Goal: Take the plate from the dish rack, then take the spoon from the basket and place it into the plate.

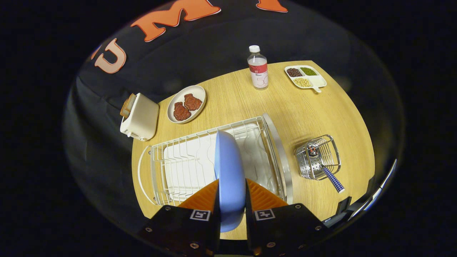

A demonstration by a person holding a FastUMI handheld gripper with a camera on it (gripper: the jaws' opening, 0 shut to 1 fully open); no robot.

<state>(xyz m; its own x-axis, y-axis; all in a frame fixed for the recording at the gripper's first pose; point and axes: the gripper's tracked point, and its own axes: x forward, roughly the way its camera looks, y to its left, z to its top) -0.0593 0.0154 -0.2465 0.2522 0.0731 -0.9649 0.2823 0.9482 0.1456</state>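
Plate (230,178) is pinched on edge between both fingers of the gripper (231,198), held above the dish rack (185,164). Spoon (326,171) is seen in the basket (317,157) at 3 o'clock. Risk is judged: thin rim grip, so tilting may let it slip.

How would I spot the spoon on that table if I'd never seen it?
Start at the big white dish rack, where the gripper is shut on the blue plate. Beside the rack's far end stands a small wire basket. The spoon sticks out of it; its blue-and-white checked handle is the only patterned thing there.
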